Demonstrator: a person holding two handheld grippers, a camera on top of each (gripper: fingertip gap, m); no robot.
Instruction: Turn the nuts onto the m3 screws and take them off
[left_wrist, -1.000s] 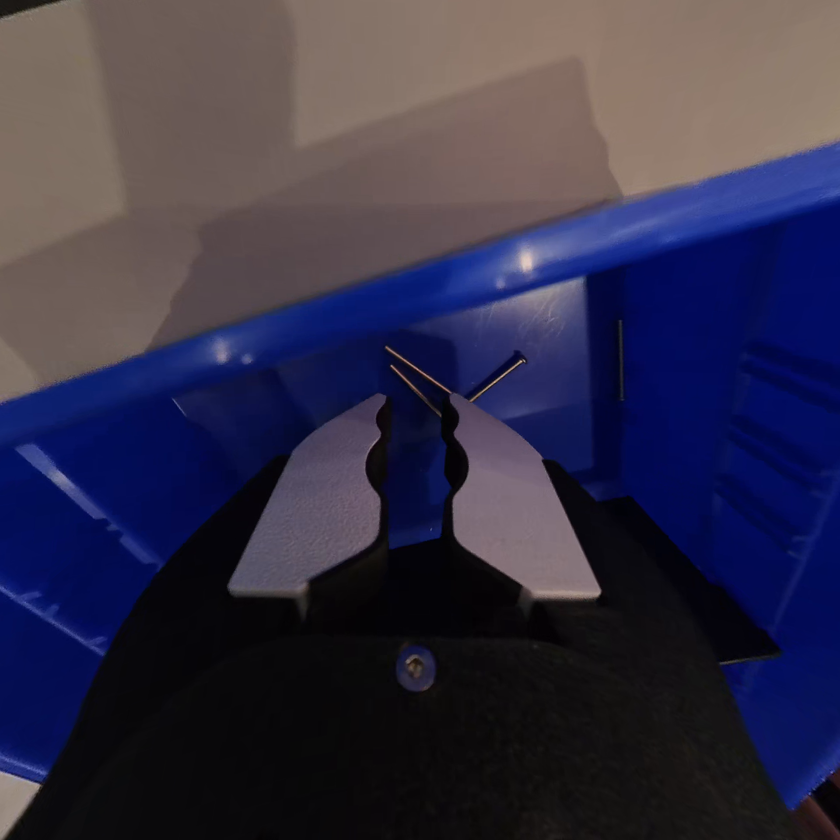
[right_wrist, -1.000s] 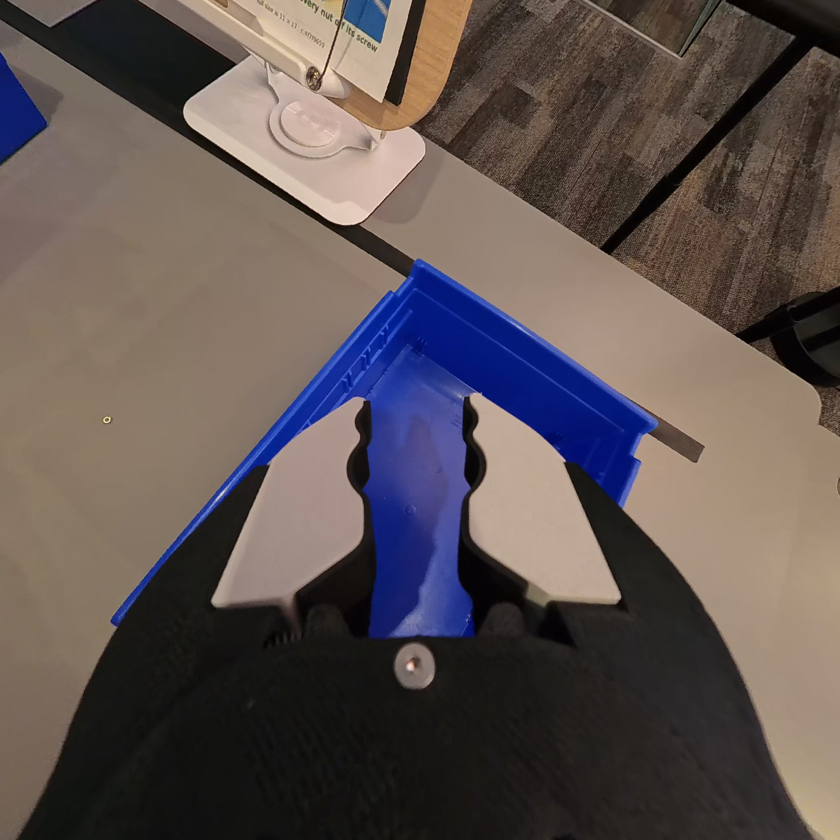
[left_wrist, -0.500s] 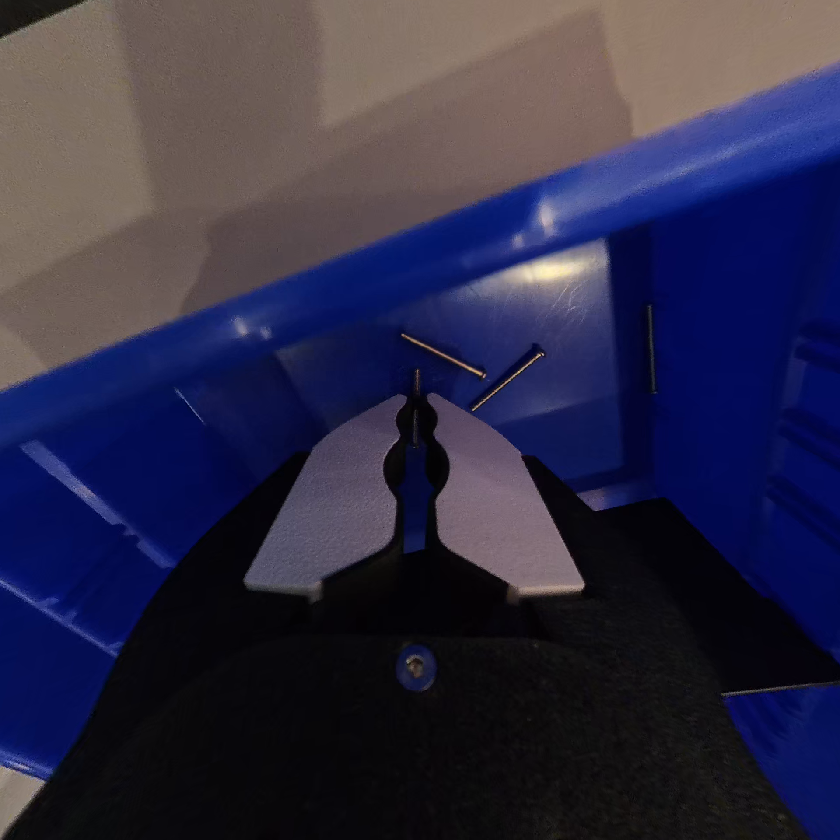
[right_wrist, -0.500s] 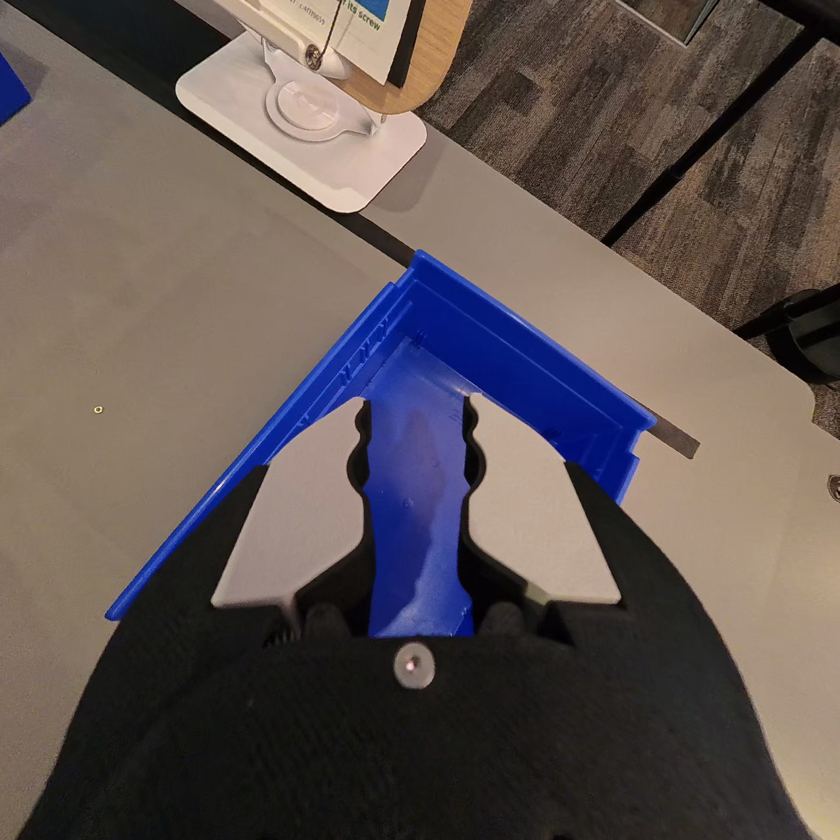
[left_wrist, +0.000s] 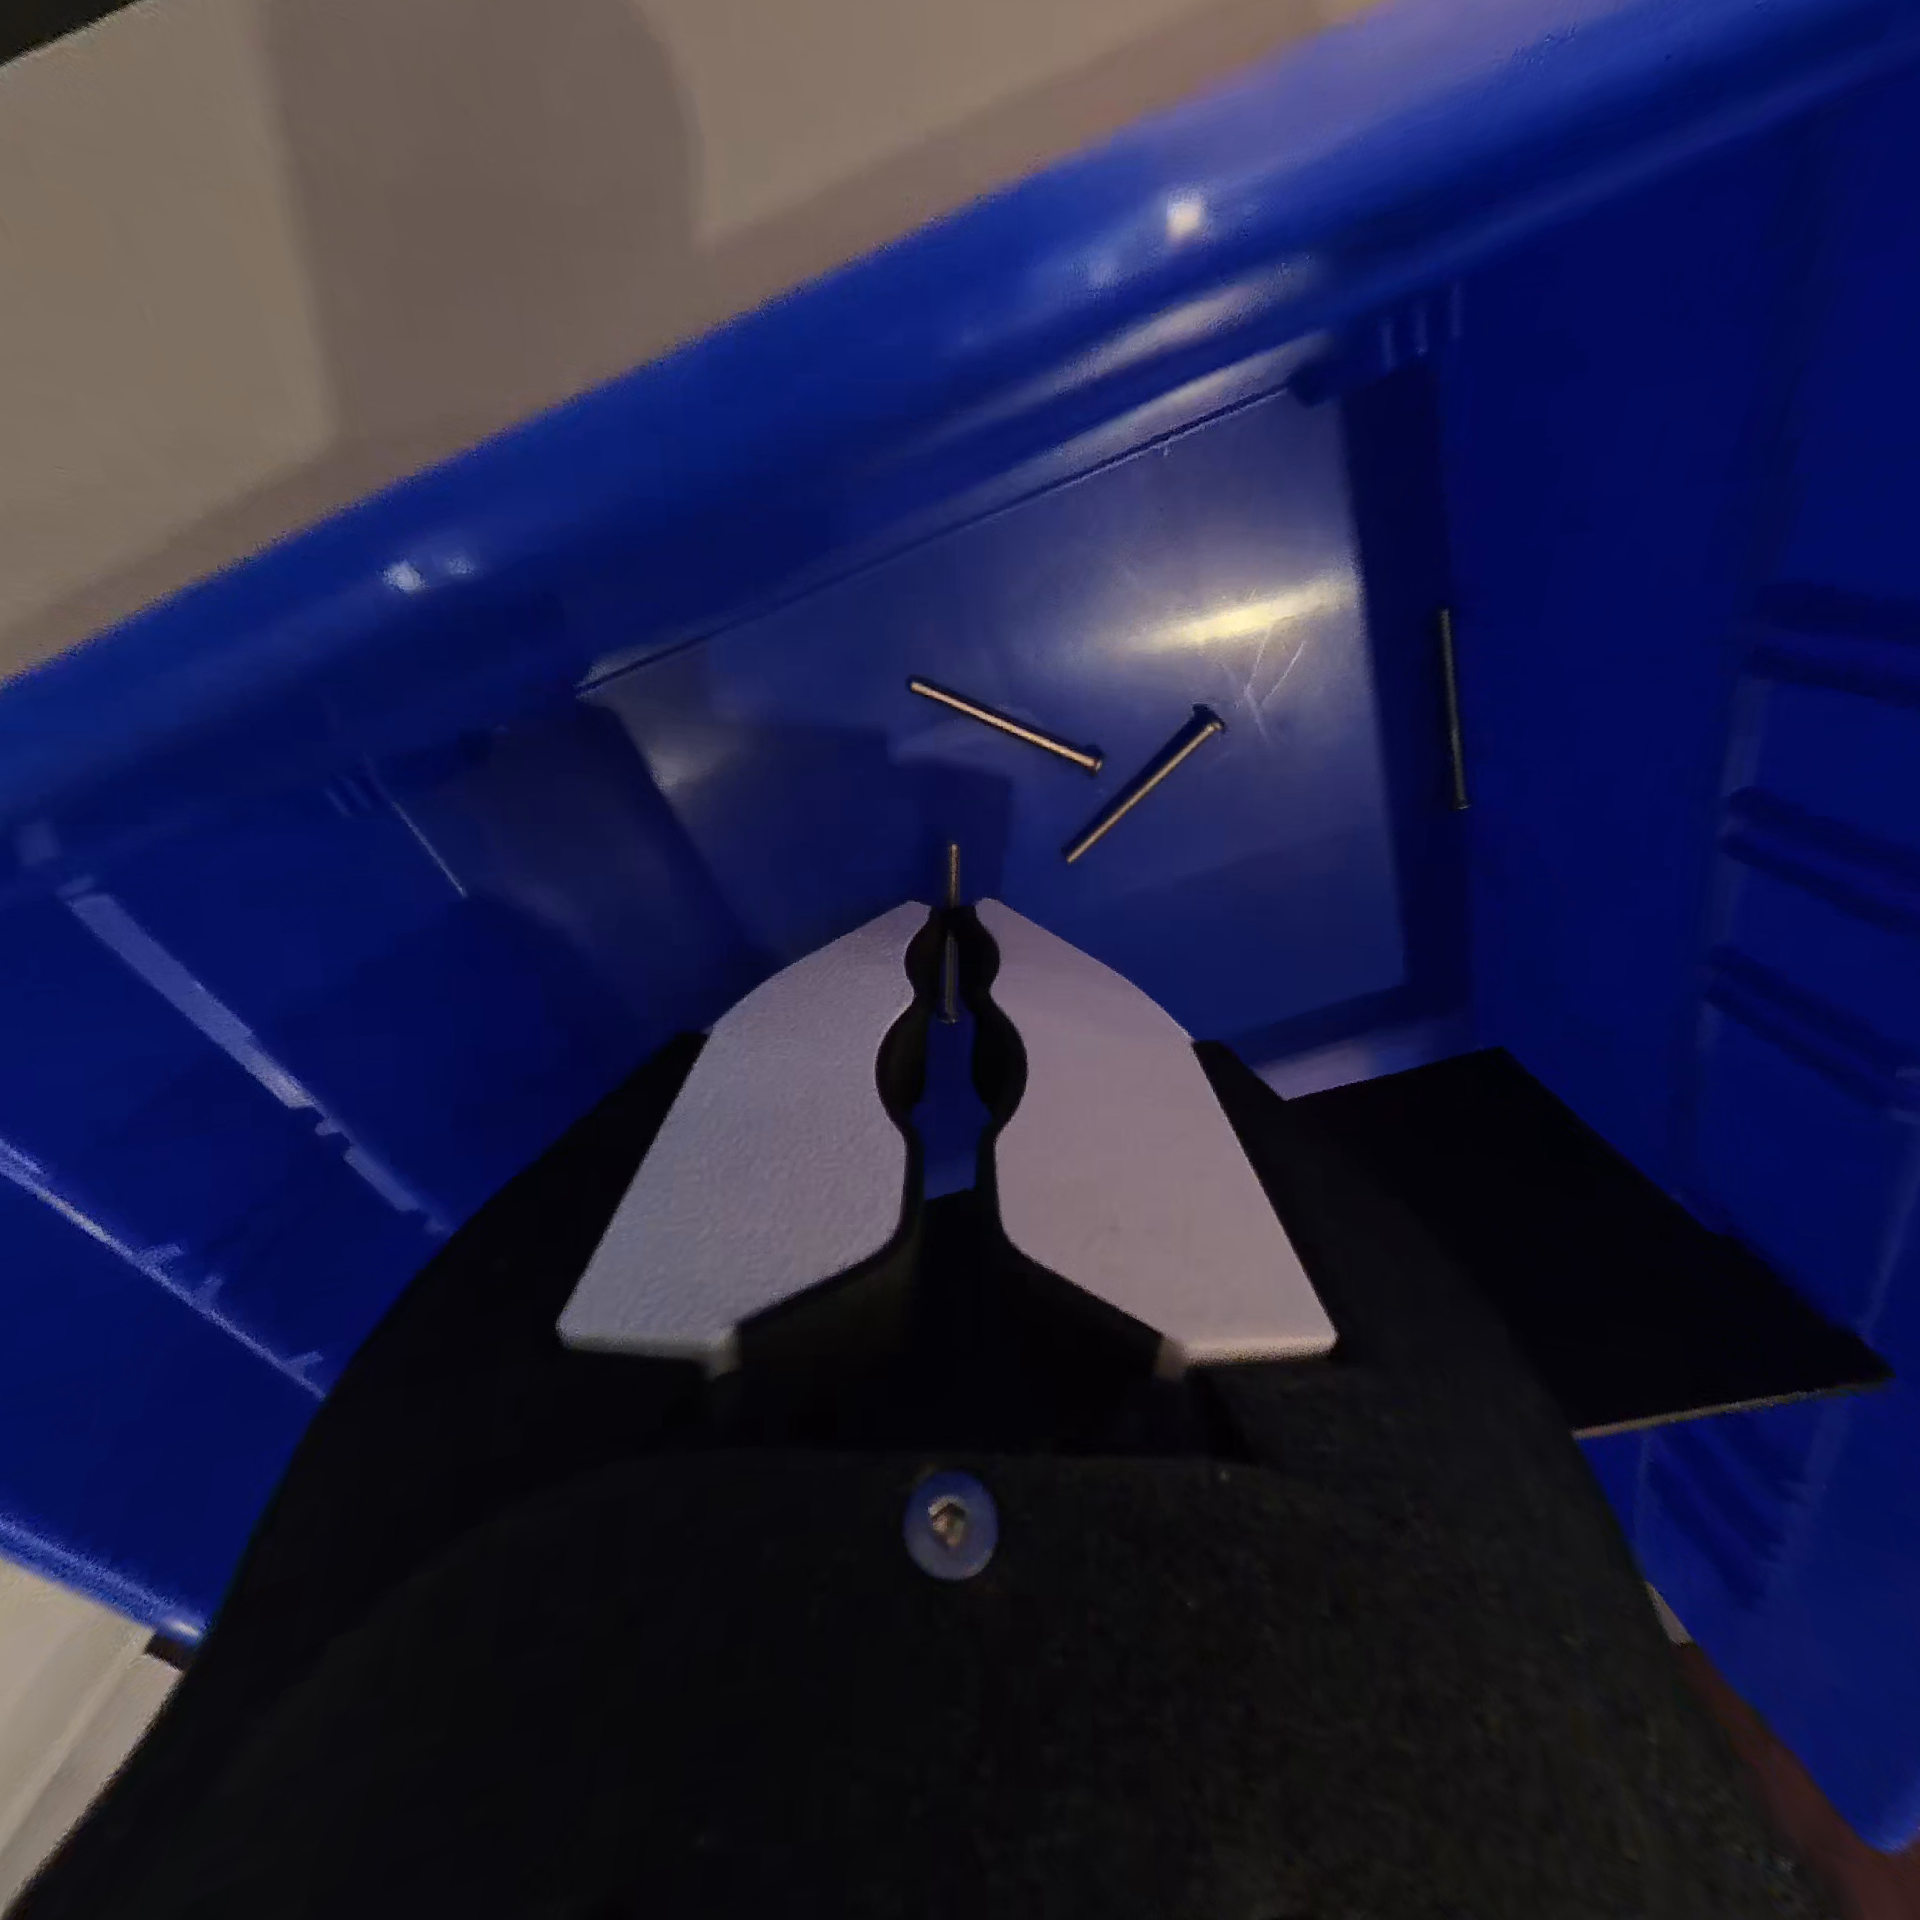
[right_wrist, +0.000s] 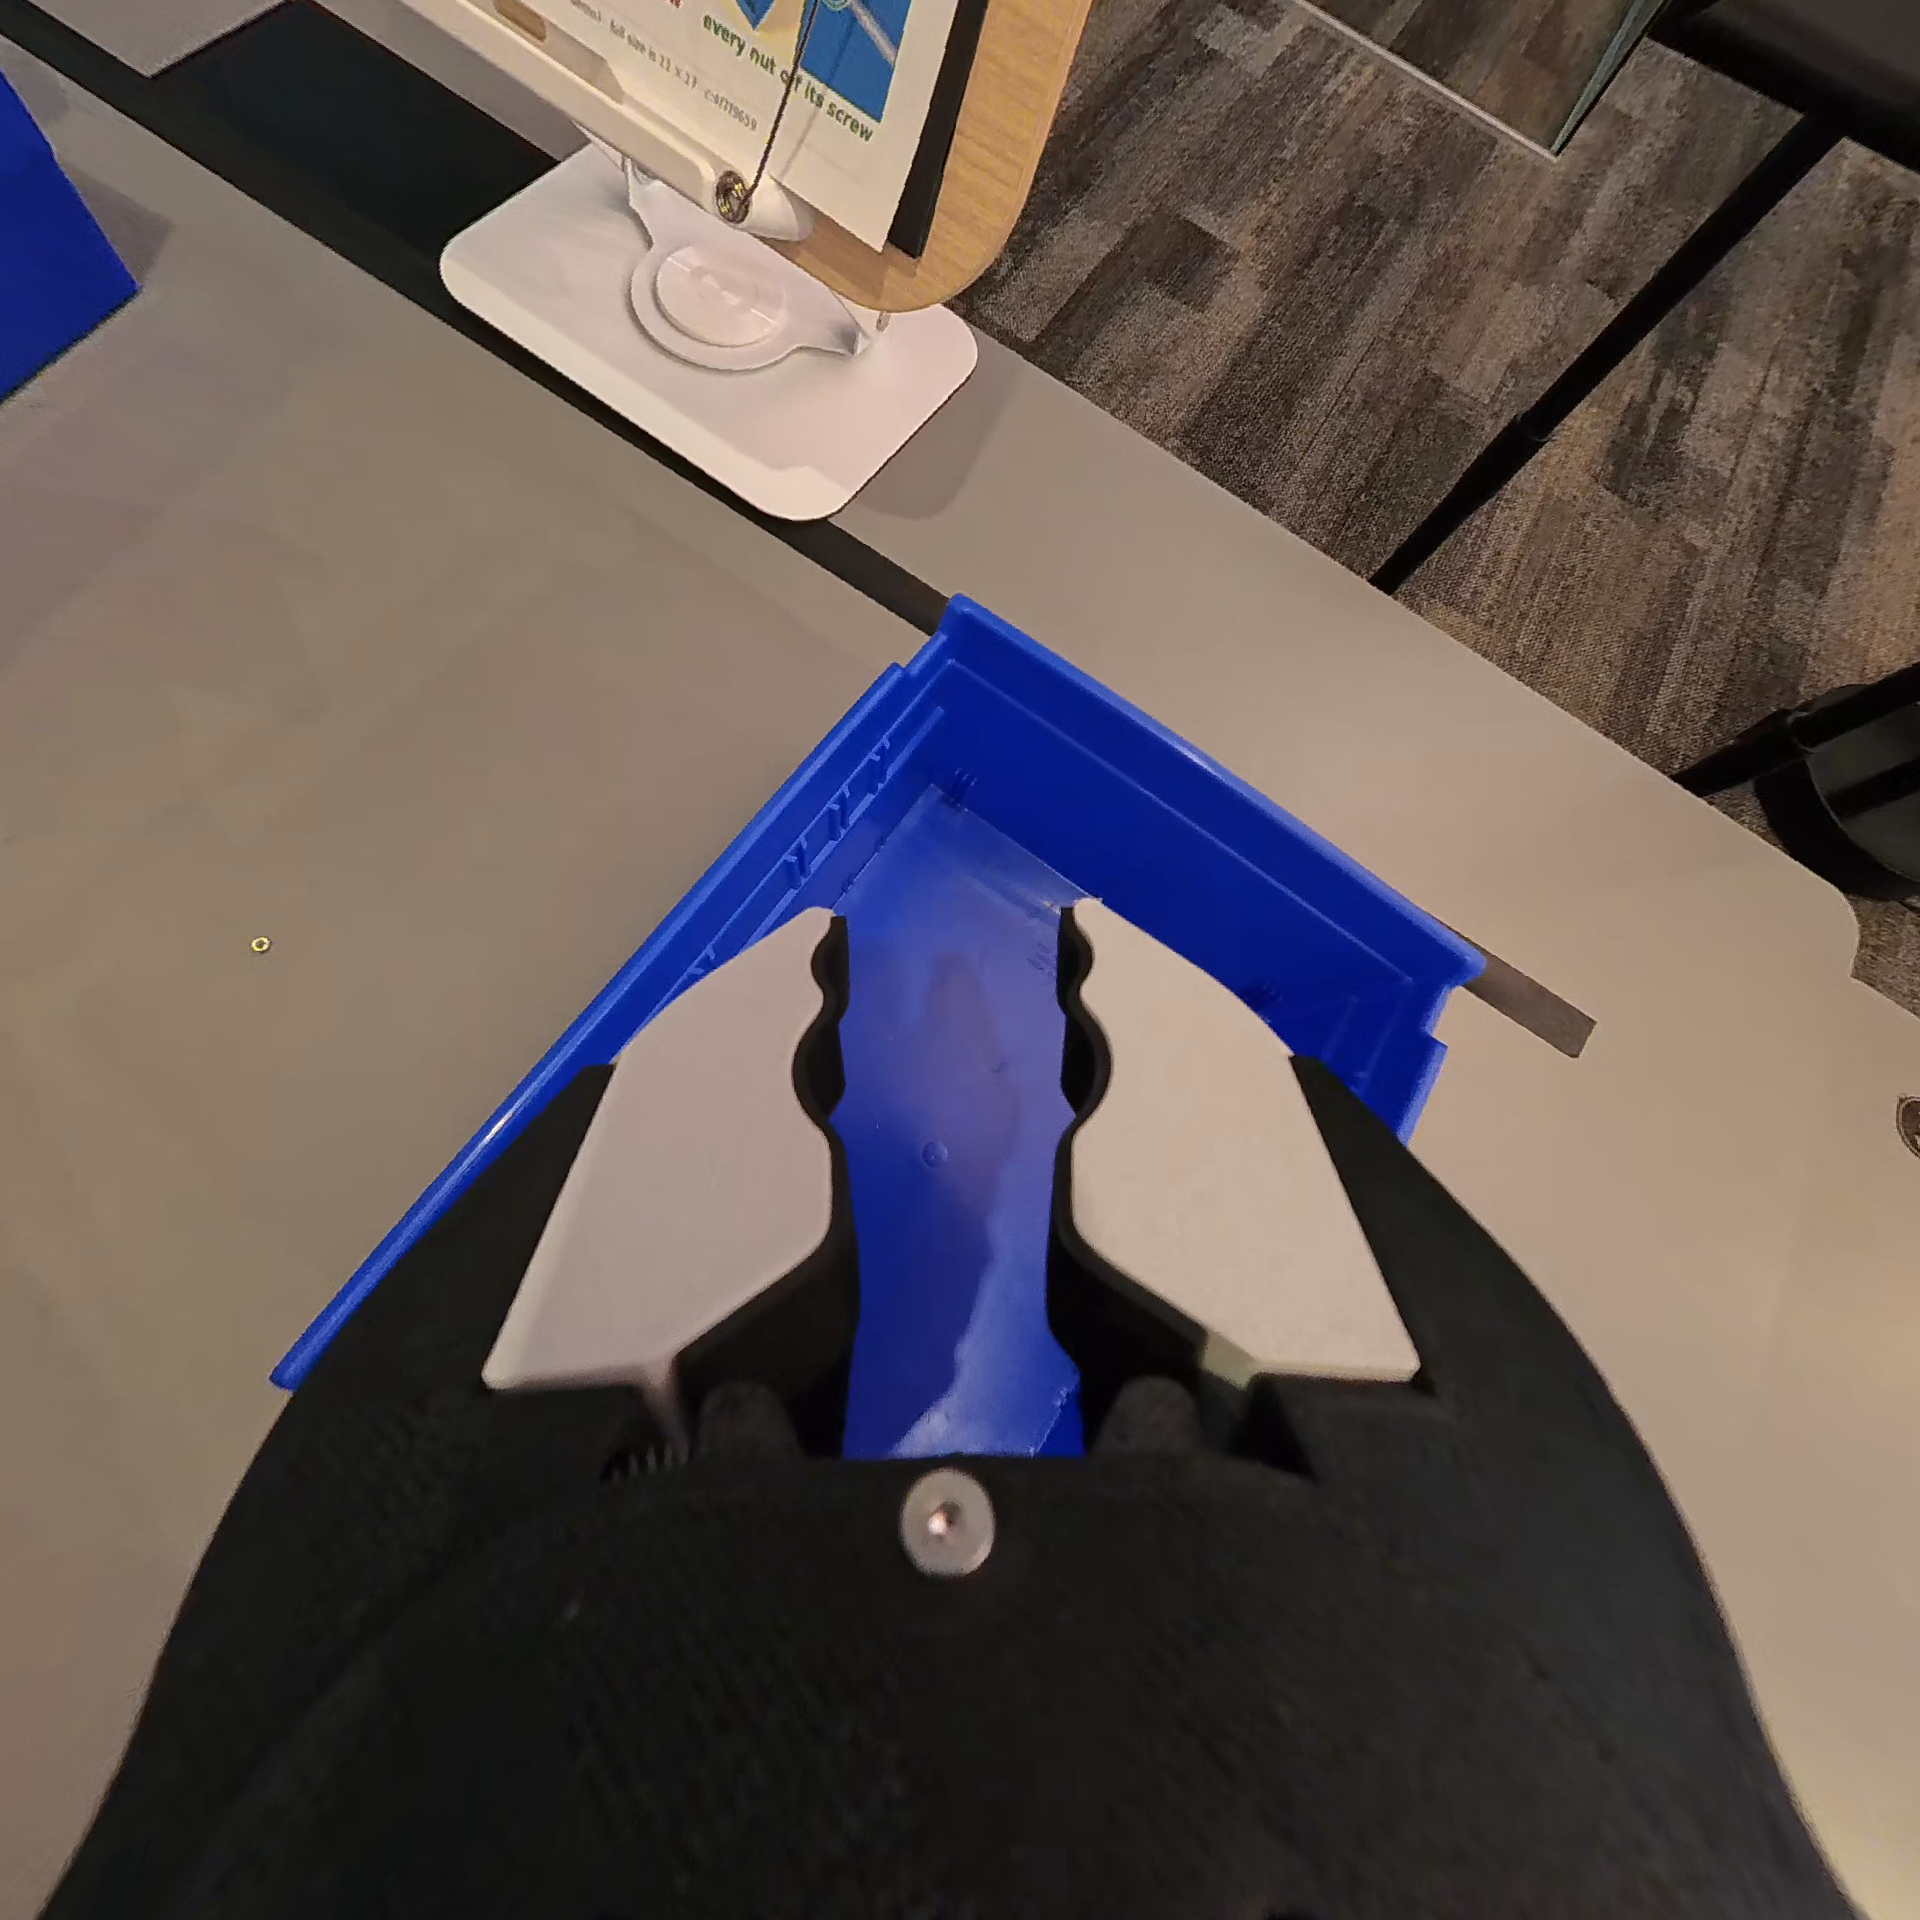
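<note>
In the left wrist view my left gripper (left_wrist: 951, 906) is inside a blue bin (left_wrist: 790, 436) and is shut on a thin metal screw (left_wrist: 952, 871). The screw stands along the fingers and its end sticks out past the tips. Two more screws (left_wrist: 1004, 725) (left_wrist: 1141, 781) lie on the bin floor beyond the tips, and a third (left_wrist: 1451, 707) lies by the right wall. In the right wrist view my right gripper (right_wrist: 948, 920) is open and empty above another blue bin (right_wrist: 1195, 790). A small brass nut (right_wrist: 260, 943) lies on the grey table at the left.
A white stand (right_wrist: 717, 353) with a wood-edged board (right_wrist: 997, 145) holding a printed sheet stands at the table's far edge. Part of another blue bin (right_wrist: 52, 260) shows at the far left. The floor (right_wrist: 1455, 260) lies beyond the table edge. Tip to tip, the grippers are about 55 centimeters apart.
My left gripper closed on one screw in the bin and has lifted it back from the two loose screws. My right gripper stayed open and shifted only slightly over its bin.
</note>
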